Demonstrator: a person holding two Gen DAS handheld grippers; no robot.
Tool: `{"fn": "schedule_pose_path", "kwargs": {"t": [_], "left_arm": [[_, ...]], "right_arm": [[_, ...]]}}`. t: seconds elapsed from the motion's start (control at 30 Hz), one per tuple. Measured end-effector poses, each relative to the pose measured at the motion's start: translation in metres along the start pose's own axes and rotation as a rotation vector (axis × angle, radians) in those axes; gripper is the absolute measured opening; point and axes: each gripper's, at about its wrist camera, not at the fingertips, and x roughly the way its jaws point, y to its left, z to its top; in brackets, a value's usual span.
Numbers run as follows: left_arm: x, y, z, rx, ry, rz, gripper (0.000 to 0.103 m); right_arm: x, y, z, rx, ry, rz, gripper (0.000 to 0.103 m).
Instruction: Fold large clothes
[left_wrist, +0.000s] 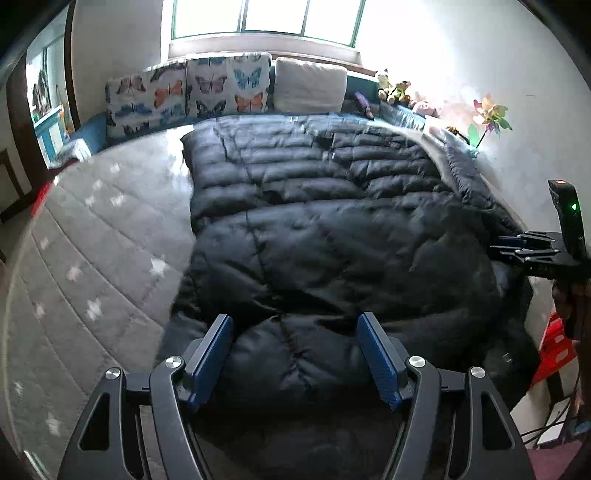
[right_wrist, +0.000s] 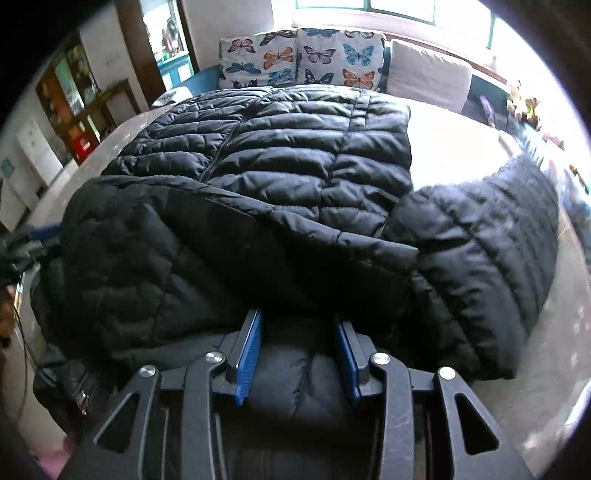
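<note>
A large black quilted down jacket (left_wrist: 325, 221) lies spread on the bed, partly folded, and also fills the right wrist view (right_wrist: 258, 177). One sleeve (right_wrist: 487, 266) lies out to the right. My left gripper (left_wrist: 295, 325) is open above the jacket's near edge, with nothing between its blue pads (left_wrist: 212, 354). My right gripper (right_wrist: 297, 325) is open, its blue pads (right_wrist: 249, 354) either side of the jacket's near fold. It also shows at the right edge of the left wrist view (left_wrist: 524, 245).
The grey quilted bed cover (left_wrist: 85, 258) stretches to the left. Butterfly cushions (left_wrist: 188, 92) and a white pillow (left_wrist: 310, 85) line the head under the window. Soft toys (left_wrist: 395, 90) and a paper pinwheel (left_wrist: 491, 114) sit at the far right. A red stool (left_wrist: 554, 350) stands beside the bed.
</note>
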Motion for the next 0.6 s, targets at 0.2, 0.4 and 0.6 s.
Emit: {"fn": "schedule_pose_path", "kwargs": {"t": [0.2,0.4,0.6], "left_arm": [[-0.024,-0.031,0.035,0.053,-0.069,-0.043,0.073],[0.015,-0.082,0.051,0.127,-0.017,-0.119,0.073],[0.06,-0.112,0.045,0.172,0.088,-0.111,0.073]], "right_arm": [[-0.02,0.011,0.021,-0.032,-0.072,0.05,0.043],[0.022,0.012,0.022,-0.045,-0.005,0.043,0.043],[0.005,-0.019,0.019,0.039,-0.048,0.186,0.043]]}}
